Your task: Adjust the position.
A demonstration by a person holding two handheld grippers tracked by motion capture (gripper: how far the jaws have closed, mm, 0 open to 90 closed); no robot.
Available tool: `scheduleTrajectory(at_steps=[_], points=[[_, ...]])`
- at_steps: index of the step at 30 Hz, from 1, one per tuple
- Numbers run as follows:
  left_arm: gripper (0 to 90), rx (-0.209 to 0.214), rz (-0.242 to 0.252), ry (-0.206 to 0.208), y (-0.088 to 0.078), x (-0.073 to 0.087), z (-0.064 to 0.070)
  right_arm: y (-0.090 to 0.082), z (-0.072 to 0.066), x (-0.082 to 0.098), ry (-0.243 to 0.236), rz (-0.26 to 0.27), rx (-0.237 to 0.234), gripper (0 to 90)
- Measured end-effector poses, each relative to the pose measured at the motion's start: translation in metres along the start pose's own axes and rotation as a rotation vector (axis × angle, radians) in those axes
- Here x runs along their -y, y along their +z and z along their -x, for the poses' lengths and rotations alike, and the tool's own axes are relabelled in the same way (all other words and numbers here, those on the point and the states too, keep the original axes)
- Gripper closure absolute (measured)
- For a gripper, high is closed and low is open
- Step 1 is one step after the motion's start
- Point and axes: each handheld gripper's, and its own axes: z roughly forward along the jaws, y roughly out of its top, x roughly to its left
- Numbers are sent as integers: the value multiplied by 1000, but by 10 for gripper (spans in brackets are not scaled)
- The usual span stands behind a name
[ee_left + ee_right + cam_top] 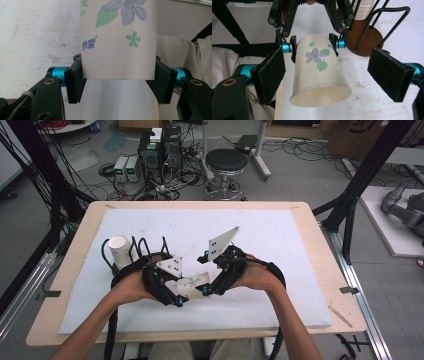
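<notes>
Paper cup (320, 72), seemingly empty, clamped in left hand-held gripper (117, 82); right hand-held gripper (334, 75) open around it.

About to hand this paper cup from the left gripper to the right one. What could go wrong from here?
1. The left gripper pinches the paper cup near its base, so the thin wall may crush or slip.
2. The right gripper is open, its fingers on either side of the rim and clear of it; closing there could fold the open mouth.
3. The cup rack stands close behind; a wide swing could knock it.
</notes>
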Motion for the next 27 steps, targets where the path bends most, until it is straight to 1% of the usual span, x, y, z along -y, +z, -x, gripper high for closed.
scheduleTrajectory(at_steps=[5, 8, 10, 13, 17, 24, 25, 26, 27], points=[[368, -6, 44, -20, -1, 7, 0, -3, 1, 4, 20, 21, -1, 151], [368, -15, 75, -25, -1, 10, 0, -4, 2, 9, 35, 54, 1, 151], [369, -18, 103, -37, -2, 13, 0, -4, 2, 13, 41, 61, 7, 151], [368, -24, 123, -43, -4, 16, -2, -5, 2, 17, 52, 70, 11, 151], [368, -23, 192, -70, -5, 22, -1, -7, 3, 23, 63, 98, 22, 150], [368, -28, 266, -79, -6, 30, -2, -9, 2, 30, 79, 143, 22, 151], [368, -29, 267, -76, -6, 31, -2, -9, 2, 31, 78, 150, 23, 151], [368, -37, 281, -80, -5, 32, -1, -9, 2, 32, 83, 156, 25, 151], [368, -46, 285, -75, -5, 33, -1, -9, 2, 33, 87, 161, 23, 151]])
